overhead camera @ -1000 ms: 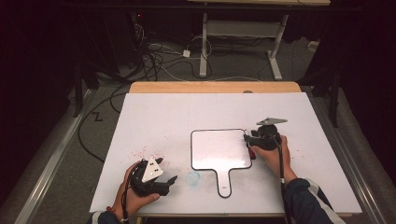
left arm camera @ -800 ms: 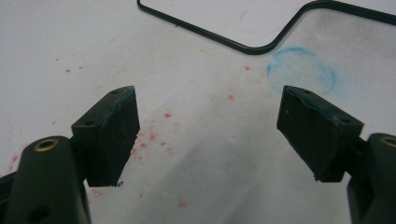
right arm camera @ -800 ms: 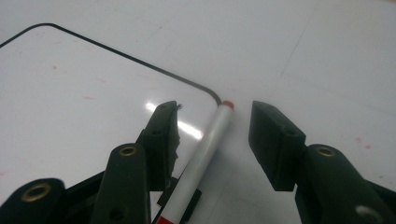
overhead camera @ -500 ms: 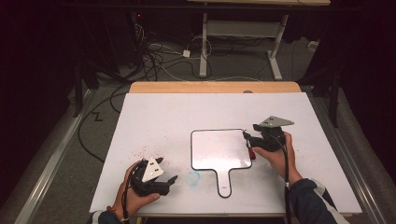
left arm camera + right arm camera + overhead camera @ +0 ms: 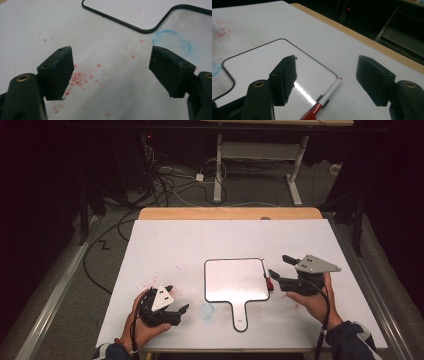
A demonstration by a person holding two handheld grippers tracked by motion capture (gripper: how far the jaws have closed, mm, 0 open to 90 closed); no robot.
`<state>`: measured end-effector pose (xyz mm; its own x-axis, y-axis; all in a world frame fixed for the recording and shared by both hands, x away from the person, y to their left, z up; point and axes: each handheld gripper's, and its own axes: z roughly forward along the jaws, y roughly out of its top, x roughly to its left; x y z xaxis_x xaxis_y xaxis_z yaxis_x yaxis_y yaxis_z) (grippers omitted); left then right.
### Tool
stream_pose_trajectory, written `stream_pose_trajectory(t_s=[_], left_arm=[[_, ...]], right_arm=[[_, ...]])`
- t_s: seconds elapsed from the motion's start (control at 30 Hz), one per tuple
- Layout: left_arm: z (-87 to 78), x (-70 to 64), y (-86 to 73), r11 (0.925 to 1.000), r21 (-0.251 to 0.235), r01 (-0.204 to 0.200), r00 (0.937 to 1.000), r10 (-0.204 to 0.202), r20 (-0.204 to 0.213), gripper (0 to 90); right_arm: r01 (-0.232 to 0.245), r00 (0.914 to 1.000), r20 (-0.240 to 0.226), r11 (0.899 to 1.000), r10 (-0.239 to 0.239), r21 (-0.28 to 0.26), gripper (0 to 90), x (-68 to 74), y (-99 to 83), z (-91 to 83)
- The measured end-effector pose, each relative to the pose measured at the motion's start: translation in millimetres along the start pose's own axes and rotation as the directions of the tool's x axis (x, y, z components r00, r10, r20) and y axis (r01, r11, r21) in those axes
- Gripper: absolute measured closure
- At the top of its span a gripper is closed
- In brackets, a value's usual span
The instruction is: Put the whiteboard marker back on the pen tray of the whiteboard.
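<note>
Down at the near edge of the bench (image 5: 165, 240), the left gripper (image 5: 176, 313) sits low in the person's left hand (image 5: 142, 327), close over the white surface. Its fingers (image 5: 58, 72) are spread wide apart and they have nothing between them, just bare bench speckled with red marks (image 5: 80, 76). Just ahead of it there is a faint blue smudge (image 5: 206, 310), a rough ring on the bench, seen again from the left gripper view (image 5: 172, 41) right beside the handle of the board.

That board is the small whiteboard (image 5: 235, 280), black-rimmed, lying flat in the middle of the bench with its handle (image 5: 240, 315) pointing back toward the person. Its writing face looks blank and glossy; in the right gripper view (image 5: 262, 65) a streak of light glints off it.

Over to the right, the right gripper (image 5: 279, 268) is held up in the right hand (image 5: 312, 300), off the bench and pointing left toward the board's right edge. Its fingers (image 5: 284, 78) are also wide open and hold nothing. Between them and below lies the marker (image 5: 323, 101), white barrel with a red cap, flat on the bench, hard against the whiteboard's right rim, maybe just overlapping it. From the high view the marker (image 5: 267, 277) runs along that right edge, red end nearest the person.

Farther back, the bench's wooden edge (image 5: 230, 213), then dark floor with tangled cables (image 5: 170, 180) and a white desk frame (image 5: 255, 152).
</note>
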<state>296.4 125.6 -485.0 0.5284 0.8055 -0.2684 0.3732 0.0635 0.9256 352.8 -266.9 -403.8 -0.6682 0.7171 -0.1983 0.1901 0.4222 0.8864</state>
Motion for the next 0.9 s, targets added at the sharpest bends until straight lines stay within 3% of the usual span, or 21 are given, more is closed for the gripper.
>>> stream_pose_trajectory(t_s=[0.1, 0.17, 0.33, 0.53, 0.73, 0.9], left_arm=[[-1.3, 0.8, 0.2, 1.0, -0.001, 0.0, 1.0, 0.0, -0.01, 19.1], [-1.8, 0.5, 0.8, 1.0, -0.005, 0.002, 0.9999, -0.002, -0.012, 19.1], [-2.3, -1.2, 0.2, 0.9998, -0.007, -0.016, 0.9998, 0.016, -0.012, 19.1], [-7.4, -1.1, -2.2, 0.9999, -0.006, -0.015, 0.9998, 0.015, -0.011, 19.0], [-5.1, 0.0, -2.4, 1.0, -0.001, -0.009, 0.9999, 0.009, -0.014, 19.0], [-2.7, 0.4, -2.8, 0.9998, 0.006, -0.017, 0.9997, 0.017, -0.02, 19.0]], right_arm=[[0.005, 1.0, 0.007, 1.0, -0.005, -0.029, 30.8, 1.1, -10.6, -18.6], [0.003, 0.9991, 0.042, 0.999, -0.001, -0.034, 29.5, 2.3, -18.9, -28.8], [0.008, 0.9973, 0.074, 1.0, -0.008, -0.012, 25.6, 6.7, -42.6, -46.8], [-0.012, 0.9961, 0.088, 0.999, 0.008, 0.042, 25.4, 12.1, -60.8, -51.1], [-0.019, 0.9966, 0.081, 1.0, 0.018, 0.015, 25.6, 12.4, -59.9, -47.8], [-0.015, 0.9968, 0.079, 1.0, 0.013, 0.026, 26.0, 13.1, -61.3, -44.8]])
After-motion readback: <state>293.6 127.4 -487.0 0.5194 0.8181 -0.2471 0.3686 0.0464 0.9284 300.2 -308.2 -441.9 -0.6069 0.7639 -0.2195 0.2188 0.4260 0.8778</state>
